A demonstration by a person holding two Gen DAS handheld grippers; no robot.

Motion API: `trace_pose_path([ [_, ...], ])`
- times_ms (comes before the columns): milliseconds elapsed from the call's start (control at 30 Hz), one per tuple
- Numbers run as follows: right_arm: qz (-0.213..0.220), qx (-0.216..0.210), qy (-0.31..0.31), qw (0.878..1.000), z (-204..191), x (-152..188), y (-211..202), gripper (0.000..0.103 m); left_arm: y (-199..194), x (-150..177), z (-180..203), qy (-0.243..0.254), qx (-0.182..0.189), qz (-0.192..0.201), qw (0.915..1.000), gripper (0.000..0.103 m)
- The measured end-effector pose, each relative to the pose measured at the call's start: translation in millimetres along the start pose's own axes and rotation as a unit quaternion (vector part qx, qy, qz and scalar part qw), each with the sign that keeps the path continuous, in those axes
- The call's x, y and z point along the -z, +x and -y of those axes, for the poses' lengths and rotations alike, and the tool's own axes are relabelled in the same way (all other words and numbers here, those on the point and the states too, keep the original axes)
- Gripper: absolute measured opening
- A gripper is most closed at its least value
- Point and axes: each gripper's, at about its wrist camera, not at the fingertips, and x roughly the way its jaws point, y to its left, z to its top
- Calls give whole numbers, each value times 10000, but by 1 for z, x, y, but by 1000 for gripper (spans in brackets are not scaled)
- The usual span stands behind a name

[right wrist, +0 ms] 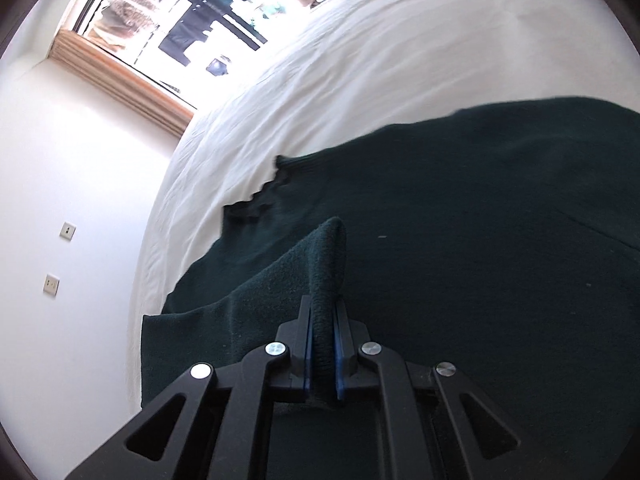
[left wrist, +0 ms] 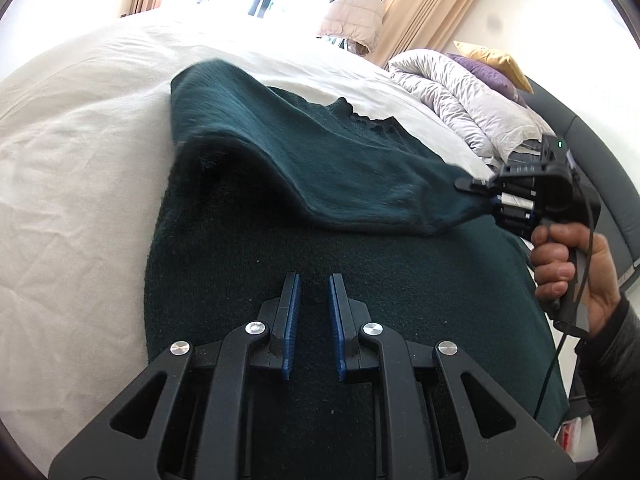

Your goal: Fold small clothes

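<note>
A dark green knitted sweater (left wrist: pixel 320 260) lies spread on the white bed sheet (left wrist: pixel 72 184). My left gripper (left wrist: pixel 314 280) is open and empty, hovering just over the sweater's body. My right gripper (left wrist: pixel 476 190) is shut on the cuff of a sleeve (left wrist: pixel 304 152) and holds it lifted across the sweater toward the right. In the right wrist view the gripper (right wrist: pixel 323 304) pinches the ribbed cuff (right wrist: pixel 326 272) between its blue pads, above the sweater (right wrist: pixel 480 240). The ribbed collar (right wrist: pixel 260 200) lies at the sweater's left edge there.
A crumpled white duvet (left wrist: pixel 452 96) with purple and yellow pillows (left wrist: pixel 492 68) lies at the bed's head, far right. A beige padded jacket (left wrist: pixel 352 12) hangs by the window. A wall with outlets (right wrist: pixel 60 256) is beyond the bed edge.
</note>
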Motion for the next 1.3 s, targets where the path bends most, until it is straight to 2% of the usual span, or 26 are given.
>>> trace_pose_path([
  [200,111,176,3,9998,21,1,-9,9,-2,0,-4,-42,50,22,10000,14],
  [367,248,364,-100,9990,18,-3,-12,9,-4,0,-6,-84,82,26,9999,14],
  [467,101,530,-337,9980,14,-3,-18,9,-13,-6,-9,-282,16,60,9996,15],
  [533,-53,733,-501,9960,15,-2,-12,10,-31,-14,-14,-521,-95,354,9980,15],
  [600,-75,672,-411,9969,21,-2,-11,10,-50,-30,-19,-634,-129,741,9951,15],
  [700,-60,609,-282,9977,26,-2,-10,10,-53,-66,-17,-355,-481,965,9935,15],
  [833,-48,639,-326,9974,24,-2,-13,10,-23,-96,-18,-64,-923,749,9929,15],
  [900,-56,633,-331,9974,25,-3,-12,11,5,-99,-20,148,-1339,337,9903,15],
  [967,-76,612,-314,9976,27,-4,-10,11,38,-88,-23,297,-1813,-140,9829,14],
  [1000,-75,599,-287,9978,26,-5,-6,11,48,-83,-26,407,-1899,-235,9807,15],
  [1133,-13,654,-175,9977,37,-8,-13,14,56,-78,-14,1013,-2270,-282,9682,15],
  [1233,87,771,-11,9970,44,-10,-22,16,53,-78,-10,1128,-2293,-264,9664,15],
  [1300,259,991,-184,9946,38,-10,-33,17,46,-80,-10,1089,-2341,-167,9660,15],
])
